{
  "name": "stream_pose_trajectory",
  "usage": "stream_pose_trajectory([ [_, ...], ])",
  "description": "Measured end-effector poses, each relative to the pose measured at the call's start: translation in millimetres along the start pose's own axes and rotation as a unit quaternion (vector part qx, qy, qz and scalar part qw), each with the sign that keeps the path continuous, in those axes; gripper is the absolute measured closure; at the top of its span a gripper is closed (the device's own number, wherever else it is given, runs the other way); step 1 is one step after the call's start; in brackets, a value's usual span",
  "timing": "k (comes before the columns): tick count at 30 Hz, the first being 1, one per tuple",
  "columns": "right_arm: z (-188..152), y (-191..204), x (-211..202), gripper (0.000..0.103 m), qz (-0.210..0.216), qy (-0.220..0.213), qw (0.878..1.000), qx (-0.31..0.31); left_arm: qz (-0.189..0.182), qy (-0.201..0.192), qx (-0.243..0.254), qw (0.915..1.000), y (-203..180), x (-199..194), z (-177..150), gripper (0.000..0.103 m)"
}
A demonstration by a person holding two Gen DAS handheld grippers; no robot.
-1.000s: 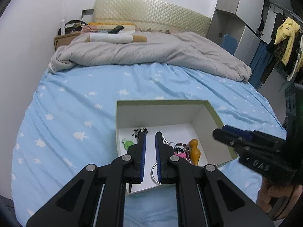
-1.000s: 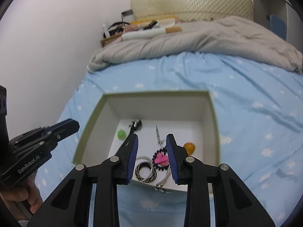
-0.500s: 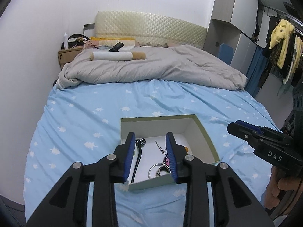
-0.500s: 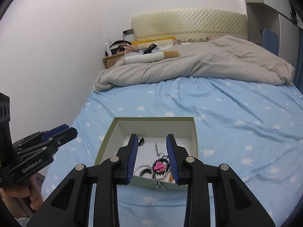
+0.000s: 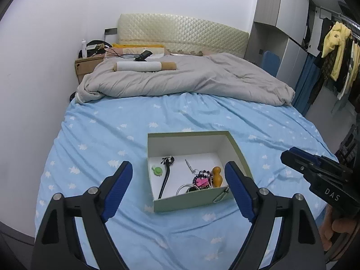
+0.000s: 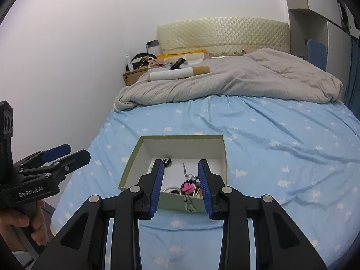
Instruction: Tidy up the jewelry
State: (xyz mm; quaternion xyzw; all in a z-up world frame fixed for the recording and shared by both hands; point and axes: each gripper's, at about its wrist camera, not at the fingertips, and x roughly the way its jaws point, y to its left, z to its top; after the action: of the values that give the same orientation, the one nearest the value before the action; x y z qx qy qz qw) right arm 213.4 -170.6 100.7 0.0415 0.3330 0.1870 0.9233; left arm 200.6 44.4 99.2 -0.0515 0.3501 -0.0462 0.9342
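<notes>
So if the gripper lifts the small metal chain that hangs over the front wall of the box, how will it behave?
The chain probably goes limp, since it drapes over the box wall. It looks thin, so likely light and easy to slip out.

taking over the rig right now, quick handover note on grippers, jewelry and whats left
Left gripper: open wide, empty; its jaws have just been opening.
Right gripper: jaws partly open, nothing between them.
Both hang above the near edge of the green box on the blue bedsheet.
Jewelry is loose in the box: bead bracelet with pink tag, metal ring, black strap, green charm; a chain hangs over the front wall.
No jewelry seen on the sheet. Left: tuck the chain in.
</notes>
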Motion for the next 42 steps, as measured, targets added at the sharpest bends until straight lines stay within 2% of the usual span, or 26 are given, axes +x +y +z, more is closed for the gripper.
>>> stream_pose_trajectory([
  [5, -11, -2, -9, 0.065, -0.009, 0.0, 1.0, 0.003, 0.006, 0.008, -0.002, 0.9999, 0, -6, -9, 0.018],
  [8, -15, -5, -12, 0.057, -0.019, -0.002, 1.0, 0.001, 0.007, 0.007, -0.002, 1.0, -2, -10, -11, 0.018],
  [10, -17, -7, -15, 0.04, -0.027, -0.009, 1.0, 0.002, 0.01, 0.007, -0.002, 0.9999, -3, -12, -11, 0.018],
  [13, -21, -10, -19, 0.022, -0.027, -0.013, 1.0, 0.005, 0.012, 0.006, -0.003, 0.9999, -2, -15, -14, 0.018],
  [18, -28, -11, -17, 0.005, -0.04, -0.008, 0.999, 0.006, 0.013, 0.011, -0.007, 0.9998, -2, -16, -23, 0.017],
  [27, -35, -10, -13, 0.005, -0.045, 0.002, 0.999, 0.012, 0.016, 0.023, -0.01, 0.9996, -1, -15, -28, 0.016],
  [28, -35, -11, -13, 0.005, -0.045, 0.002, 0.999, 0.012, 0.018, 0.023, -0.011, 0.9995, -1, -15, -28, 0.015],
  [31, -34, -10, -14, 0.004, -0.048, 0.001, 0.999, 0.013, 0.026, 0.017, -0.014, 0.9994, 1, -18, -28, 0.001],
  [34, -35, -12, -17, 0.0, -0.053, -0.001, 0.998, 0.014, 0.027, 0.015, -0.016, 0.9994, 2, -19, -28, 0.0],
  [42, -37, -13, -22, 0.0, -0.056, -0.004, 0.998, 0.016, 0.03, 0.019, -0.012, 0.9993, -2, -20, -29, 0.0],
])
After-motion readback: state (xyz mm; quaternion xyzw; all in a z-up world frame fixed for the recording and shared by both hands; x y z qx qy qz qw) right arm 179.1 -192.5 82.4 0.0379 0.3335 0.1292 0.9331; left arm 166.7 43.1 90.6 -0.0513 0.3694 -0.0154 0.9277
